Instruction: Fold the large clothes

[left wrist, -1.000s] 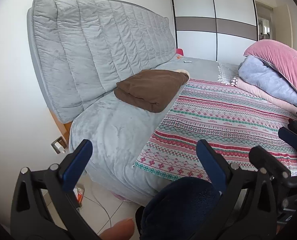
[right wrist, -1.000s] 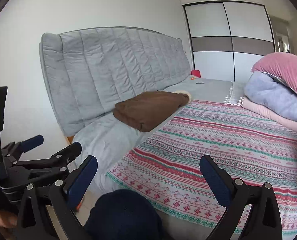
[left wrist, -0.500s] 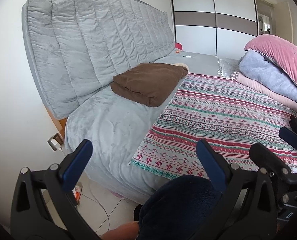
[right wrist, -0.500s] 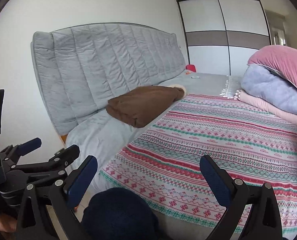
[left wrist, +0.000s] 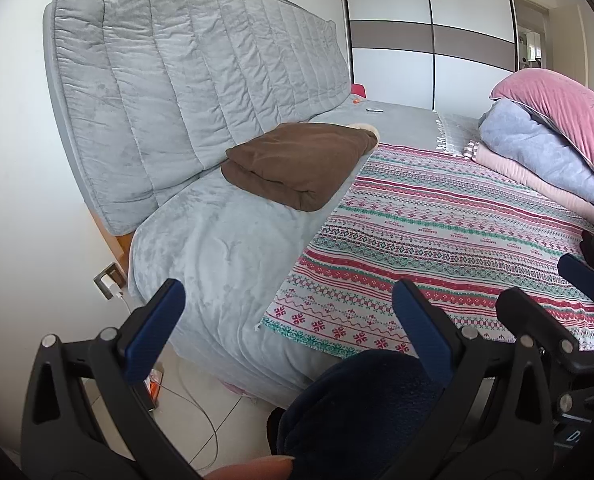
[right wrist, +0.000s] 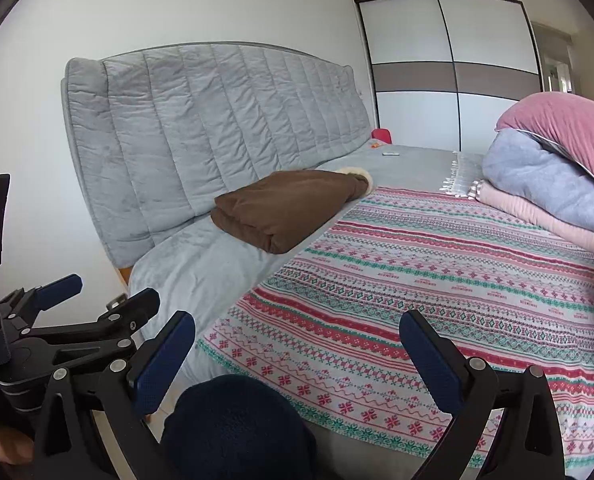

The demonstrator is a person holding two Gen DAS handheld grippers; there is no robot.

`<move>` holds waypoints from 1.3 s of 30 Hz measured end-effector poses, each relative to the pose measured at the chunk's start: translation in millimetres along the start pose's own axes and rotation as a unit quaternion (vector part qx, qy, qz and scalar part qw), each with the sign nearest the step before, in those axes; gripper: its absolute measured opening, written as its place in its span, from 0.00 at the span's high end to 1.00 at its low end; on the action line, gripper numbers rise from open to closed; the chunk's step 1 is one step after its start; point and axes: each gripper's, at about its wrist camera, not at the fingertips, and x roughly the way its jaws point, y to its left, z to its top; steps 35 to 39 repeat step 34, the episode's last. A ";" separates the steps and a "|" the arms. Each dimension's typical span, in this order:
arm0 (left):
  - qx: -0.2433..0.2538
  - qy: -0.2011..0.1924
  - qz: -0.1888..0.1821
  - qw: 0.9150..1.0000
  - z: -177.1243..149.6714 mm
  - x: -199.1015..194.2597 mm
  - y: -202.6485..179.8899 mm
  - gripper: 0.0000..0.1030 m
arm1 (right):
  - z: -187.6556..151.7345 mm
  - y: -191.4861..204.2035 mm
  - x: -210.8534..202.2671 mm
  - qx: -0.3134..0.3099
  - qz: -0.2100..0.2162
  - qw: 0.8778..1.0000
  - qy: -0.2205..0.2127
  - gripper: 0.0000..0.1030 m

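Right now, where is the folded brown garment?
The folded brown garment lies on the grey bed cover, below the quilted headboard, touching the patterned blanket's left edge in both views.

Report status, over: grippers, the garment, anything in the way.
Left gripper open, right gripper open, both off the bed. Brown folded garment lies untouched on grey cover. Patterned blanket alongside; path unobstructed.

A bed [left wrist: 225, 264] with a grey quilted headboard [left wrist: 185, 80] stands against the white wall [right wrist: 177, 4] on the left. Far off, a white wardrobe [left wrist: 429, 36] with a brown band. Pale floor tiles [left wrist: 201, 412] lie near left, in soft daylight.
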 end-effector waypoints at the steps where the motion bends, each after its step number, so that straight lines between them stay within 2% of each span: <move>1: 0.001 0.000 0.001 1.000 0.1 0.0 -0.1 0.00 | 0.1 -0.2 -0.3 0.000 -0.001 1.000 -0.001 0.00; 10: 0.009 -0.006 0.009 1.000 -0.5 -4.5 -8.5 0.00 | -0.4 -6.6 -2.3 0.006 0.000 1.000 -0.005 0.00; 39: 0.012 -0.003 0.002 1.000 -2.6 -4.6 -8.3 0.00 | -2.4 -3.6 -4.6 -0.004 -0.004 1.000 -0.012 0.00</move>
